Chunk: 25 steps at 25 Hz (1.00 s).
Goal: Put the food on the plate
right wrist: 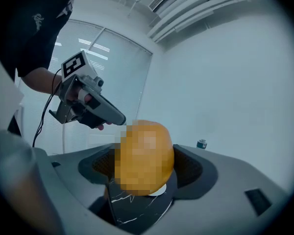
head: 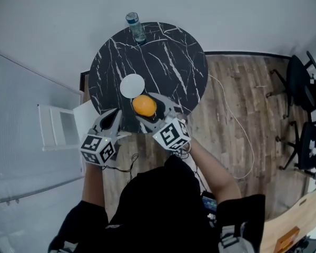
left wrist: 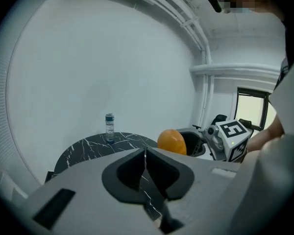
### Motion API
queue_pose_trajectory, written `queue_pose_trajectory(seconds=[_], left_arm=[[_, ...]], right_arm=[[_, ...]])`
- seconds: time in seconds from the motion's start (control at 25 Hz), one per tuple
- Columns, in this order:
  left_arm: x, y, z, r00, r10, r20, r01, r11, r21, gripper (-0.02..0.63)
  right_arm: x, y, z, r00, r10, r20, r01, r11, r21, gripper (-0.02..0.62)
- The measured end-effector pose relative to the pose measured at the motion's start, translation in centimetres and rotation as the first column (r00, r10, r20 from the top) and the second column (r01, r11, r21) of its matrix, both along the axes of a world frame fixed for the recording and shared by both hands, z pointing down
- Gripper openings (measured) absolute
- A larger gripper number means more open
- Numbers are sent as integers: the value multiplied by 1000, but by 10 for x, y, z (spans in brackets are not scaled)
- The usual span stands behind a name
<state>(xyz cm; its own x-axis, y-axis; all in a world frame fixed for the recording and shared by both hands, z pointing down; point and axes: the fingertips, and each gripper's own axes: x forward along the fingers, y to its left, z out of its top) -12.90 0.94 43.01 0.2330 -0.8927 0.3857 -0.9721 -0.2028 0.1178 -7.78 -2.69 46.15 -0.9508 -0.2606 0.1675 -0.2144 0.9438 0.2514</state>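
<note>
**Orange clamped in right gripper, beside the plate**

The orange (head: 144, 106) sits between the jaws of the right gripper (head: 146, 102), which press on it from both sides and hold it up off the table (head: 168, 62). From the head view it hangs over the near part of the black marbled top, just beside the near edge of the white plate (head: 132, 85). In the right gripper view a sliver of the plate shows under the fruit. Whether the orange is over the plate or short of it cannot be told.

The plate lies bare on the table, toward its near-left part.

The left gripper (head: 116, 115) is to the left of the right one, at the table's near edge. Its jaws are together with nothing between them. In its own view the orange and the right gripper show off to the right.

A bottle (head: 136, 27) stands upright at the table's far edge, well apart from the plate.

Right of the table, a thin cable (head: 241, 128) loops across the wooden floor (head: 237, 88), with black chairs (head: 300, 80) beyond.
</note>
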Motion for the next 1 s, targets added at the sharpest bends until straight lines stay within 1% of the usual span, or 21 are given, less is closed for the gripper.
queue_pose_trajectory(seconds=[0.08,0.12,0.2,0.28,0.32,0.44,0.48,0.56,0.64,0.8,0.92,1.0], left_arm=[[-2,-12,3,999,-9,-49,8,1000,-17,7],[-3,-18,4,997,-12,-81,9,1000,-26,32],[-3,-27,6,989,-22,-149,15,999,-43,102],[0,-31,8,980,-24,-197,12,998,-62,154],[2,-32,10,979,-17,-206,2,997,-72,177],[4,-36,15,983,46,-179,-65,992,-105,215],[4,-36,18,981,62,-183,-84,990,-115,227],[-1,-39,23,973,67,-221,-97,987,-125,244],[-6,-46,27,966,70,-251,-105,986,-131,252],[-6,-61,34,956,113,-272,-154,979,-136,259],[-15,-73,38,953,102,-284,-147,979,-141,259],[-23,-79,43,956,97,-276,-145,977,-156,258]], right_arm=[[-7,-11,12,1000,-23,1,23,1000,-15,336],[-11,-17,18,1000,-31,-2,31,999,-23,337],[-20,-26,26,999,-49,0,49,998,-41,337],[-28,-26,29,997,-80,8,81,995,-50,337],[-32,-24,29,995,-98,12,98,994,-47,337],[-46,-21,26,991,-132,13,132,991,-20,337],[-49,-19,25,990,-140,15,140,990,-9,337],[-55,-13,26,987,-160,12,160,987,15,337],[-61,-12,26,984,-177,1,177,983,40,337],[-73,-19,27,981,-193,-19,194,979,70,337],[-82,-28,29,980,-198,-34,200,977,77,337],[-89,-33,31,978,-200,-57,205,974,99,337]])
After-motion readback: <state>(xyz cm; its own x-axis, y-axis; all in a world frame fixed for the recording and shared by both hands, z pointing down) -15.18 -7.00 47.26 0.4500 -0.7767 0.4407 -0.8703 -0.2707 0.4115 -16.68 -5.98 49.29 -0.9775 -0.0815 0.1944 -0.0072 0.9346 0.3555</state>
